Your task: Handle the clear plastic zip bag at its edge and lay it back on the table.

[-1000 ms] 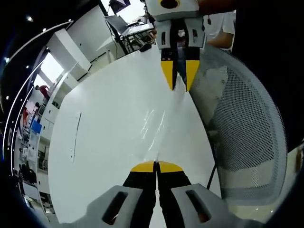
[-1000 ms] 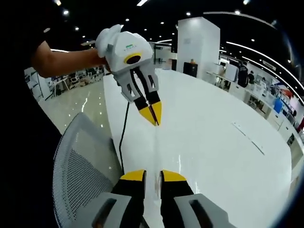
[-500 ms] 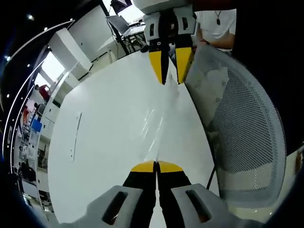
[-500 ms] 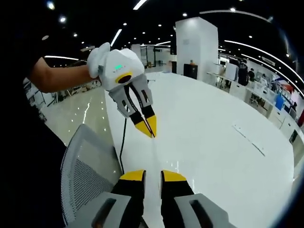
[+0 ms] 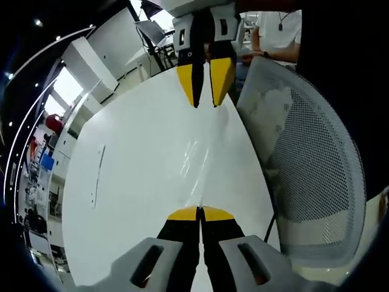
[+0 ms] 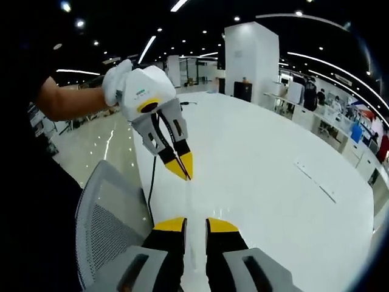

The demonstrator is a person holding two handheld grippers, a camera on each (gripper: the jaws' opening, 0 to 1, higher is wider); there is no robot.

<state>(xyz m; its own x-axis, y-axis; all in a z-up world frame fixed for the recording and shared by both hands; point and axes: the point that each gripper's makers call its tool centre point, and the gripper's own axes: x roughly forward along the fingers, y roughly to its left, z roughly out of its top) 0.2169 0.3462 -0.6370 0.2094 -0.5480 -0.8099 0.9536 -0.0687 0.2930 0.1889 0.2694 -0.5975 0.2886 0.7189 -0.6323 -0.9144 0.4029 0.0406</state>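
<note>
The clear zip bag (image 5: pixel 197 159) is barely visible, just faint glints over the white table (image 5: pixel 140 152). It runs away from my left gripper (image 5: pixel 200 212), which is shut on the bag's near edge. My right gripper (image 5: pixel 204 101) hangs at the bag's far end, jaws parted, nothing visibly pinched between them. In the right gripper view my right gripper (image 6: pixel 196 224) stands open at the bottom. A thin glint of the bag (image 6: pixel 193 204) leads up to the left gripper (image 6: pixel 184 175), held by a white-gloved hand.
A grey mesh chair back (image 5: pixel 316 158) (image 6: pixel 109 225) stands against the table edge, with a black cable (image 5: pixel 270 226) (image 6: pixel 149 188) hanging beside it. A thin strip (image 5: pixel 96 173) lies on the table. A person in a white shirt (image 5: pixel 279 30) and a laptop (image 5: pixel 152 27) are beyond the far end.
In the left gripper view the right gripper has risen and drifted left, looming larger, jaws still parted. The left gripper stays shut and the bag's glints have not shifted.
</note>
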